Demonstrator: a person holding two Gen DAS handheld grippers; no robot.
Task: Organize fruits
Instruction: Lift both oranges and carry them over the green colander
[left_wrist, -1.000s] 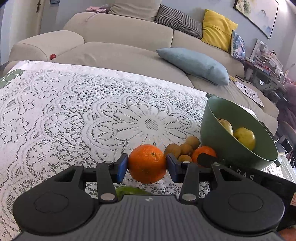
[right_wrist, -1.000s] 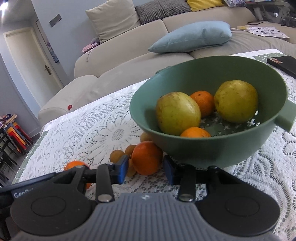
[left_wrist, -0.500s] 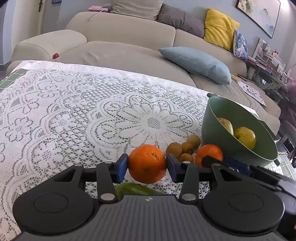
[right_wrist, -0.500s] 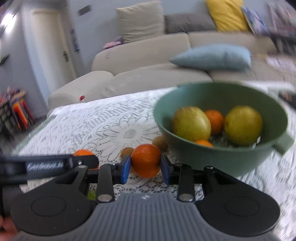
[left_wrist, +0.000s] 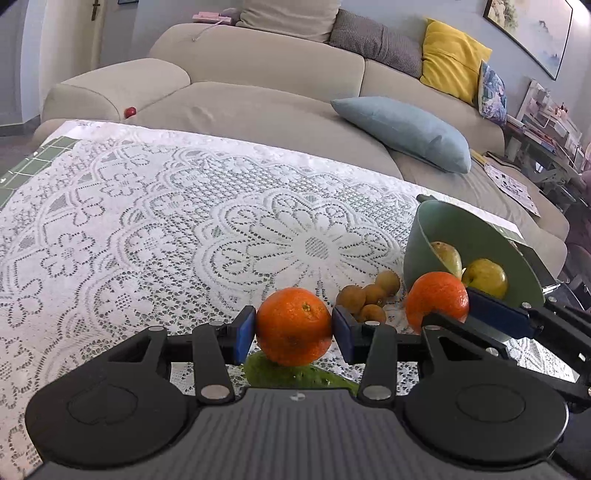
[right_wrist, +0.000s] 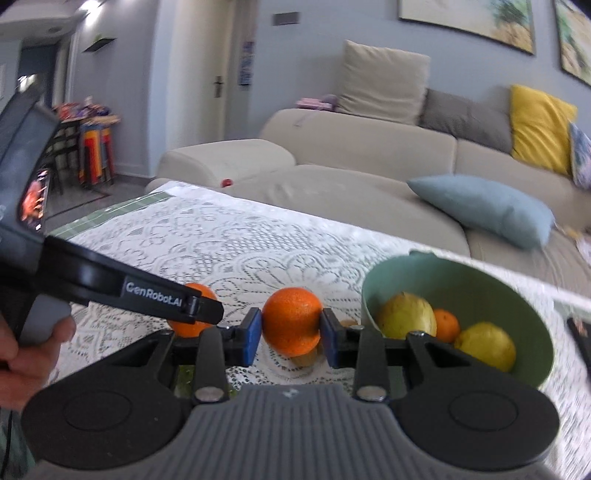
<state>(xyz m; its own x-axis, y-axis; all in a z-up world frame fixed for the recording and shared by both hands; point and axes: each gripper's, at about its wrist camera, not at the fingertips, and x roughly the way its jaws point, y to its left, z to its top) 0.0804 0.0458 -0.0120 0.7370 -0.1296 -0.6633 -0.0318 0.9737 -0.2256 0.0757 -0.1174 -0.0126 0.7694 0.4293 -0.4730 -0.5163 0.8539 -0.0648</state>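
The left gripper (left_wrist: 294, 330) holds one orange (left_wrist: 293, 325) firmly between its two blue pads, a little above the lace tablecloth (left_wrist: 147, 229). The right gripper (right_wrist: 290, 334) also holds its own orange (right_wrist: 291, 321) in the same way, and its jaws are set narrow around the fruit. From the right wrist view the left gripper is seen at the left side, with a hand (right_wrist: 33, 354) on its grip. To the right stands the green bowl (right_wrist: 532, 295), and inside it there are already two yellow-green pears (right_wrist: 406, 315) and a small orange (right_wrist: 446, 324). I judge that the task is somewhere in the middle: some fruits are in the bowl, two oranges are lifted but not yet put in, and a small group of brown kiwis (left_wrist: 369, 295) lies on the cloth just beside the bowl. A green fruit (left_wrist: 288, 374) is partly hidden under the left gripper; what it is I cannot tell. For moving, the cloth to the left and far side is free, and the way to the bowl seems open for the right gripper. The two grippers are near each other, so they should probably not go to the bowl together. The bowl stands near the table's right edge, so a push there could be risky.
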